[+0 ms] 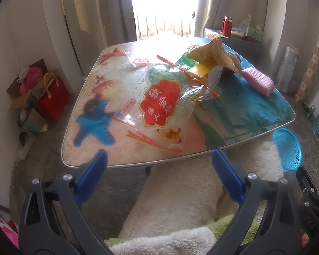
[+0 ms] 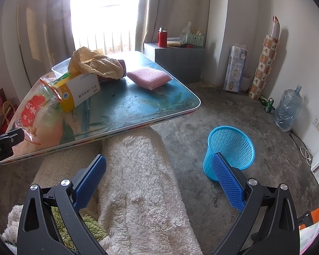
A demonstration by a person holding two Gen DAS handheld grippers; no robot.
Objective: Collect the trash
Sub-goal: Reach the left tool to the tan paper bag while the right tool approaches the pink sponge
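plastic wrapper (image 1: 159, 104) lies on the table (image 1: 91, 148); left gripper (image 1: 159, 165) and right gripper (image 2: 159, 170) hang wide, empty, near a blue basket (image 2: 229, 148).

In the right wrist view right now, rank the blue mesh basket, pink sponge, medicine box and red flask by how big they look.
1. blue mesh basket, though nearest the camera
2. medicine box and pink sponge, too close to separate
3. red flask, far off
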